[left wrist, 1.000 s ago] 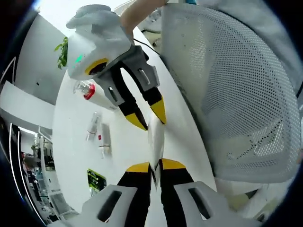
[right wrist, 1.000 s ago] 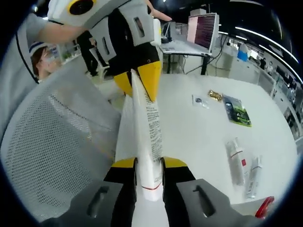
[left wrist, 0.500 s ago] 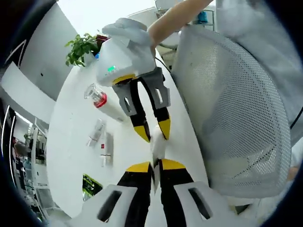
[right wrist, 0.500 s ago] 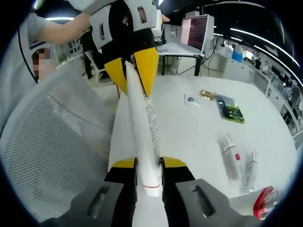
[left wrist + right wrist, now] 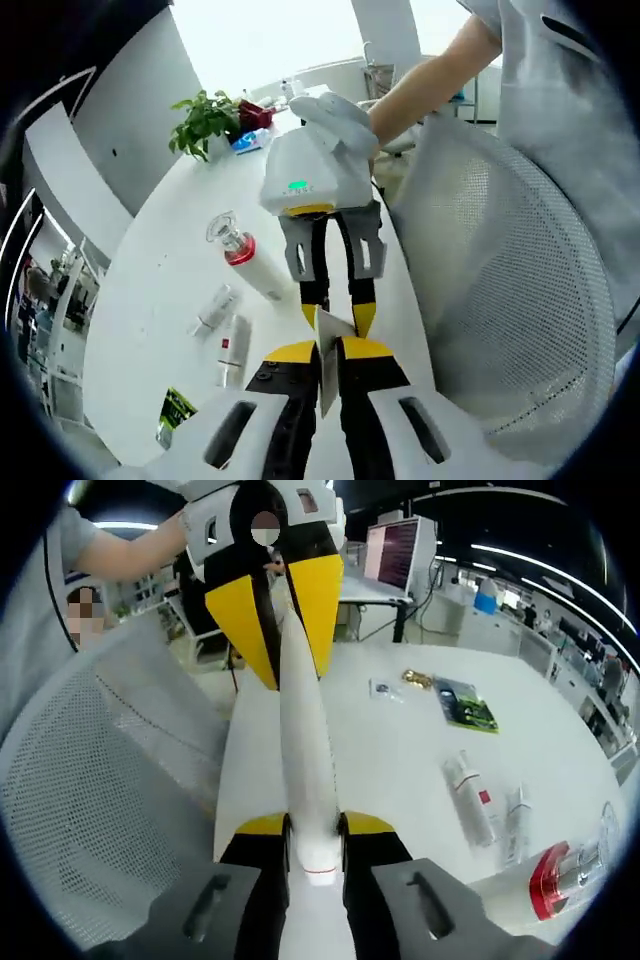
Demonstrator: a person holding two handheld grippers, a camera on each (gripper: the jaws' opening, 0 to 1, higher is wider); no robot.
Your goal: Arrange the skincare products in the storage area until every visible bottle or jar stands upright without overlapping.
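Right gripper view: white tube [image 5: 305, 750] clenched by both tongs [image 5: 314, 832], mesh chair [image 5: 95, 810] close alongside, bottles [image 5: 470, 800] on table [image 5: 400, 760].

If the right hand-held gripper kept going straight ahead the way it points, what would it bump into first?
Most likely the left hand-held gripper. Both are shut on opposite ends of the same long white plastic tube, so pushing the right hand-held gripper forward along the tube leads straight into the other's yellow-tipped jaws.

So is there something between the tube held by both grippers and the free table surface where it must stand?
Nothing visible blocks it. The white tube is clamped between the right gripper and the left gripper, above the bare table. The bottle with the red collar and two small tubes lie off to one side.
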